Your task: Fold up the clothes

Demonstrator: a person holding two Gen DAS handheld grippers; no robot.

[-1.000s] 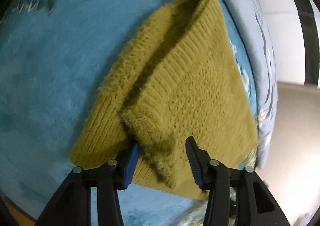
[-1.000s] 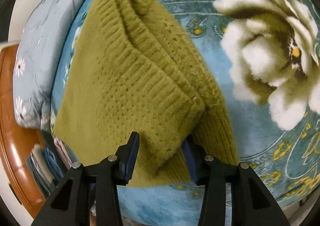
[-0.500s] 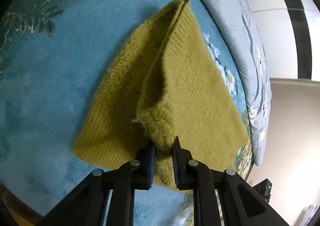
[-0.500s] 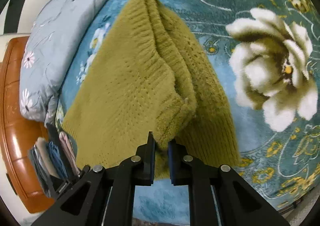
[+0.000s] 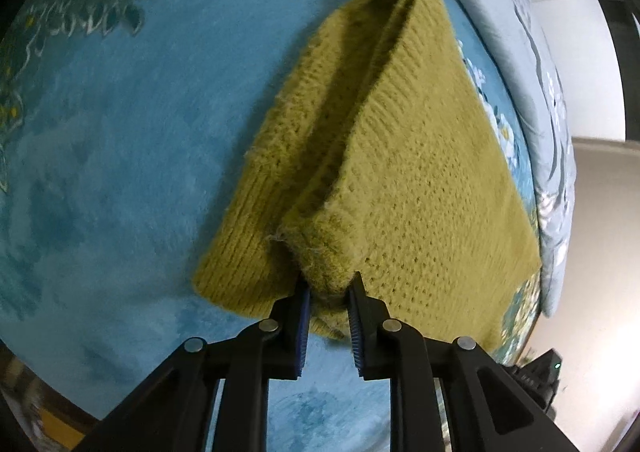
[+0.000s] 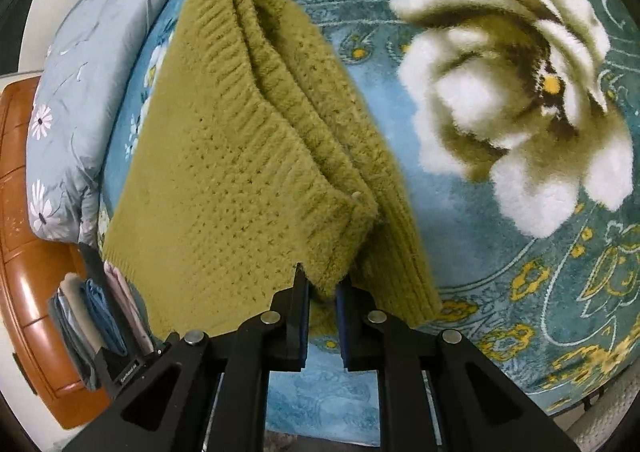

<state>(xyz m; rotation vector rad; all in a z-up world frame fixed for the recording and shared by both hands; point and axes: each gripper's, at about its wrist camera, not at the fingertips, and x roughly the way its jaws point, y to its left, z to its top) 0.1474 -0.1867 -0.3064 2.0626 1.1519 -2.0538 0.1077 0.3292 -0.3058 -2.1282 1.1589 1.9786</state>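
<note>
An olive-green knitted sweater (image 5: 420, 180) lies folded on a teal floral blanket (image 5: 120, 172). My left gripper (image 5: 329, 290) is shut on a near corner of the sweater's top layer and holds it slightly raised. My right gripper (image 6: 322, 286) is shut on the other near corner of the sweater (image 6: 240, 180), also lifted off the lower layer. The lower layer rests on the blanket (image 6: 460, 252) beside each raised corner. The far fold of the sweater tapers to a point away from both grippers.
A light blue flowered pillow (image 6: 80, 72) (image 5: 532, 64) lies along the sweater's far side. A brown wooden bed frame (image 6: 24, 252) and a stack of folded clothes (image 6: 92, 312) sit at the left of the right wrist view. A large white flower pattern (image 6: 520, 92) marks the blanket.
Both grippers were open around the sweater corners a second ago and have closed on them. The corners have since lifted slightly and the cloth has drawn nearer.
</note>
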